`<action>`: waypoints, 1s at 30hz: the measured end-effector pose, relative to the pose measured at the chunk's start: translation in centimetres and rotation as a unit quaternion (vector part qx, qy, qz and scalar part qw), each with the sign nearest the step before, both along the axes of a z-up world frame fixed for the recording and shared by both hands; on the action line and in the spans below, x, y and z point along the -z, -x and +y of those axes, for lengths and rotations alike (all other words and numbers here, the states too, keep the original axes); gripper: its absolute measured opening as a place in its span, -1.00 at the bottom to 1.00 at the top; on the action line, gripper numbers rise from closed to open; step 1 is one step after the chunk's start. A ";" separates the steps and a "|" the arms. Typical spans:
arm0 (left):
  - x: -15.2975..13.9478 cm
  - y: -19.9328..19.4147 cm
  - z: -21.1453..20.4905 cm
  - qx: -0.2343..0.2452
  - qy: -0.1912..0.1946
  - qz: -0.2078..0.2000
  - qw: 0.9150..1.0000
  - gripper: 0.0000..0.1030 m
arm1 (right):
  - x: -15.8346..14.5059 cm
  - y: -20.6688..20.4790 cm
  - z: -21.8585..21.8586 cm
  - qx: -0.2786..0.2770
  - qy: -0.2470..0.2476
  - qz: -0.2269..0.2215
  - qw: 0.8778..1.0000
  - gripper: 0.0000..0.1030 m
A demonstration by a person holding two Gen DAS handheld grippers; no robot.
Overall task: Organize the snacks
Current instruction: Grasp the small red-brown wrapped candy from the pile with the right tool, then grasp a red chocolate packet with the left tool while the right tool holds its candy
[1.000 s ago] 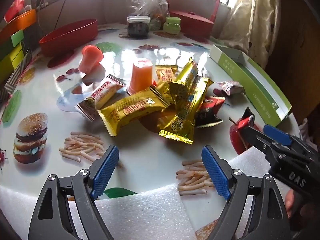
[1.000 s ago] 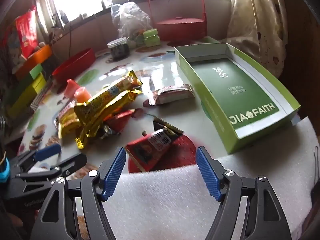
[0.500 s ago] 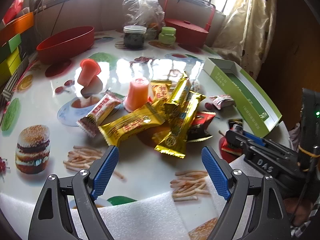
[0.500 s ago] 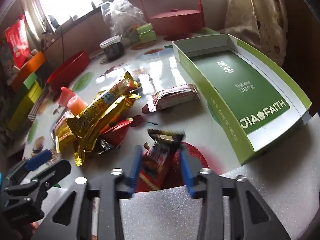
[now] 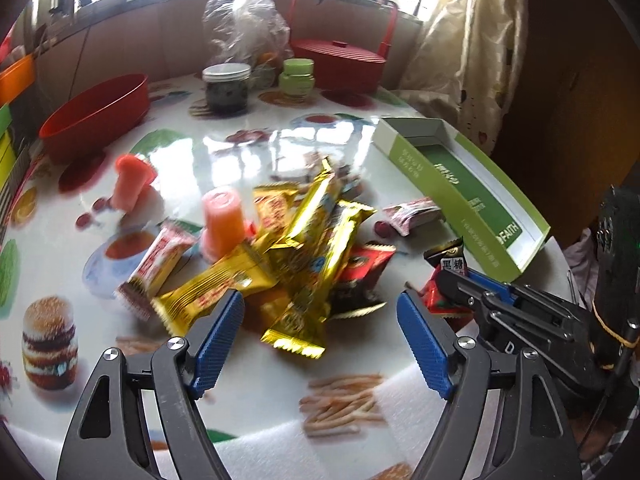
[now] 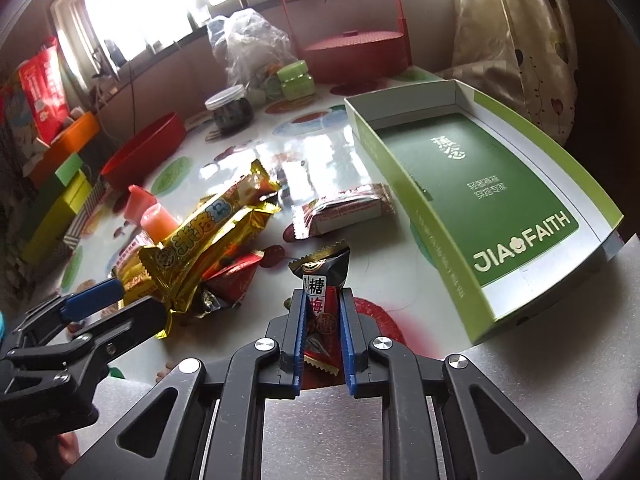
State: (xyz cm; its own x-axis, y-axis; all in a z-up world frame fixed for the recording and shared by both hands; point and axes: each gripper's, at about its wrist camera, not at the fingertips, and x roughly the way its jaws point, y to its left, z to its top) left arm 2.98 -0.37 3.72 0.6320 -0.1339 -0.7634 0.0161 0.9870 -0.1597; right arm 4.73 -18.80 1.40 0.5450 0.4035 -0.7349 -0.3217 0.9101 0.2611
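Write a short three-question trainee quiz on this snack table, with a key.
1. True or false: the right gripper is shut on the dark red candy packet.
2. Is the green box holding any snacks? A) several B) one C) none
3. Fill in: the left gripper has its jaws ____, with nothing between them.

Key: 1 true; 2 C; 3 open.
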 end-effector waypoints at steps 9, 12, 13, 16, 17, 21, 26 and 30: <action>0.5 -2.5 -3.2 0.057 -0.031 0.007 0.998 0.14 | -1.2 0.5 -1.9 0.007 -0.023 -0.013 1.000 -0.72; 1.1 -3.1 -4.2 0.068 -0.059 0.011 0.996 0.11 | -1.5 0.8 -2.6 0.012 -0.030 -0.013 0.999 -0.72; 1.1 -3.1 -4.5 0.071 -0.067 0.009 0.995 0.09 | -1.6 0.8 -2.7 0.013 -0.031 -0.013 0.999 -0.72; 1.1 -3.3 -5.1 0.079 -0.080 0.009 0.994 0.03 | -1.7 1.0 -3.1 0.013 -0.033 -0.014 0.999 -0.72; 1.2 -3.4 -5.1 0.080 -0.083 0.011 0.993 0.00 | -1.7 1.1 -3.1 0.013 -0.033 -0.014 0.999 -0.72; 1.3 -3.1 -5.9 0.090 -0.113 0.009 0.989 -0.29 | -1.7 1.1 -3.3 0.014 -0.036 -0.015 0.999 -0.72; 1.7 -3.0 -6.2 0.097 -0.109 0.013 0.989 -0.29 | -1.7 1.2 -3.5 0.017 -0.038 -0.015 0.999 -0.72; 3.0 -3.6 -5.6 0.081 -0.119 0.034 0.989 -0.29 | -1.6 1.3 -3.5 0.016 -0.039 -0.012 0.999 -0.72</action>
State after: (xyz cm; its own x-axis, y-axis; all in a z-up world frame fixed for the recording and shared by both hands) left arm 6.57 -6.01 0.77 0.5627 -0.0404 -0.8257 0.1742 0.9822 0.0707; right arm 3.48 -22.31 2.96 0.5746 0.4413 -0.6892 -0.3003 0.8971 0.3240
